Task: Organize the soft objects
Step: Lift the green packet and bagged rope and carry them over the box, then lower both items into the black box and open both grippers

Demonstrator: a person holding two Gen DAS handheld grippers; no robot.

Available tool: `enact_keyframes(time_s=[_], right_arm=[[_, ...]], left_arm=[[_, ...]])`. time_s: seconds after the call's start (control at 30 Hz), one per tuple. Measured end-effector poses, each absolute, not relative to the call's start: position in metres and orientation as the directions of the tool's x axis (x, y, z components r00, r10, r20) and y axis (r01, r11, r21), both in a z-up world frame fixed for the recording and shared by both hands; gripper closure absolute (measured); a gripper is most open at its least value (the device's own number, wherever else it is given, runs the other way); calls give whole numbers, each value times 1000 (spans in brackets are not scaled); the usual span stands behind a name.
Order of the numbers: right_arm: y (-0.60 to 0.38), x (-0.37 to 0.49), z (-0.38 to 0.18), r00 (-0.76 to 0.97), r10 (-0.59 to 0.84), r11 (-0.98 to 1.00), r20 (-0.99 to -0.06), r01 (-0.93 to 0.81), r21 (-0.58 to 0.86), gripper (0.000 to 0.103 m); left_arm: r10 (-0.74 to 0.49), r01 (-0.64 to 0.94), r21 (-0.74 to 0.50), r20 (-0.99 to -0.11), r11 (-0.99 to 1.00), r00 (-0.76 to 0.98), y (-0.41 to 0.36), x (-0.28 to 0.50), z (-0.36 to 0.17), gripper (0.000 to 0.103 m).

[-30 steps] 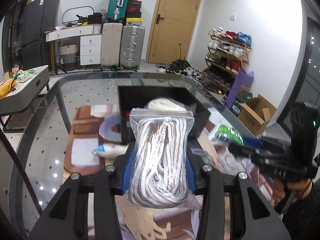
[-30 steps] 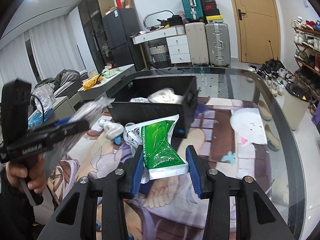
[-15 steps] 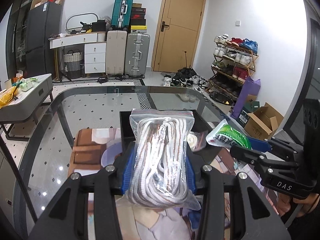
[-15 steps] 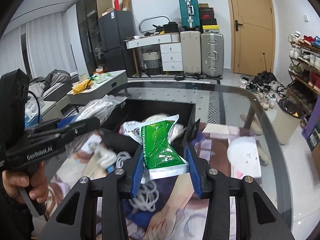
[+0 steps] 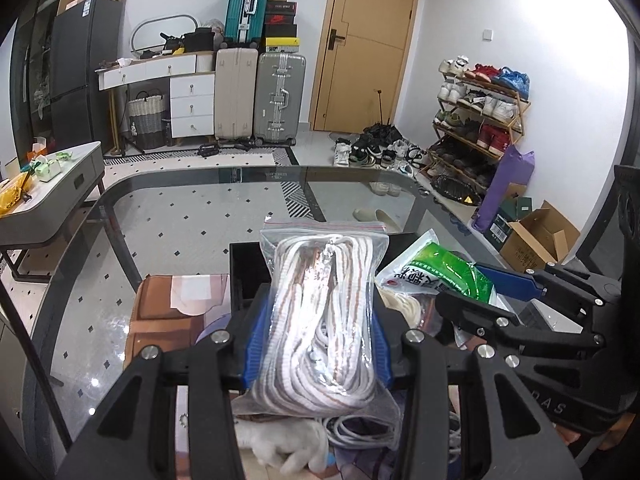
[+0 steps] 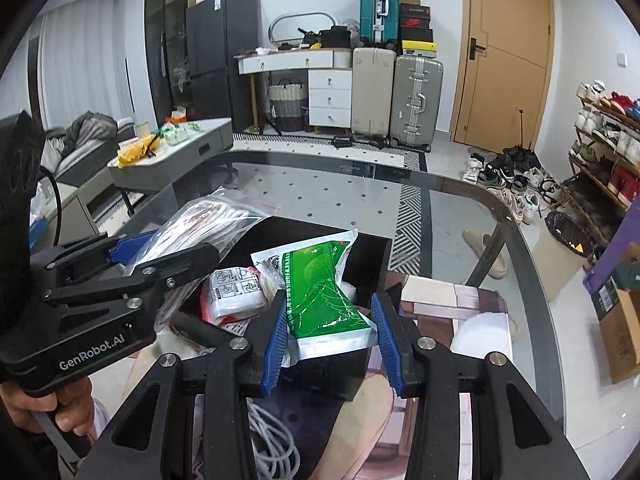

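My left gripper [image 5: 316,344] is shut on a clear zip bag of white and brown rope [image 5: 324,312], held upright over the near edge of the black box [image 5: 248,264]. My right gripper [image 6: 330,332] is shut on a green and white packet [image 6: 320,292], which hangs over the open black box [image 6: 376,252]. In the right wrist view the left gripper [image 6: 160,256] and its rope bag [image 6: 208,220] sit close on the left, above the box. Inside the box lie white packets [image 6: 234,292].
The box stands on a printed mat on a glass table [image 6: 460,200]. A white cable [image 6: 272,432] and a white plush toy [image 5: 288,444] lie on the mat in front of the box. A hand [image 6: 60,408] grips the left handle.
Both grippers have moved forward with their bags, from in front of the box to over it. The two grippers now sit closer together. Both grips are unchanged.
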State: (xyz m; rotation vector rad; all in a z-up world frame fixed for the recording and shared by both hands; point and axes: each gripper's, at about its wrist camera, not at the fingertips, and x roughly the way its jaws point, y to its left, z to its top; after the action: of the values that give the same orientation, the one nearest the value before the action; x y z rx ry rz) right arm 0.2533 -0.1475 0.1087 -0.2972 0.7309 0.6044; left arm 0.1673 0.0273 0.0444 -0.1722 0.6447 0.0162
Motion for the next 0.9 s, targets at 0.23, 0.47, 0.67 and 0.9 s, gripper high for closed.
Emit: enact_keyframes(time_s=[0.23, 0.47, 0.67, 0.9], right_arm=[[-134, 265, 97, 587, 372, 778, -719, -619, -103, 62], [-115, 274, 80, 590, 316, 747, -743, -638, -188, 62], [-112, 283, 73, 585, 309, 739, -750, -644, -198, 62], [-113, 284, 74, 581, 317, 711, -750, -669, -217, 57]], left_arm=[[-33, -69, -141, -619, 988, 785, 27, 182, 37, 60], [-18, -59, -102, -628, 993, 778, 20, 190, 33, 60], [-34, -48, -109, -642, 993, 766, 20, 193, 29, 61], [-53, -50, -140, -647, 989, 760, 25, 199, 23, 61]])
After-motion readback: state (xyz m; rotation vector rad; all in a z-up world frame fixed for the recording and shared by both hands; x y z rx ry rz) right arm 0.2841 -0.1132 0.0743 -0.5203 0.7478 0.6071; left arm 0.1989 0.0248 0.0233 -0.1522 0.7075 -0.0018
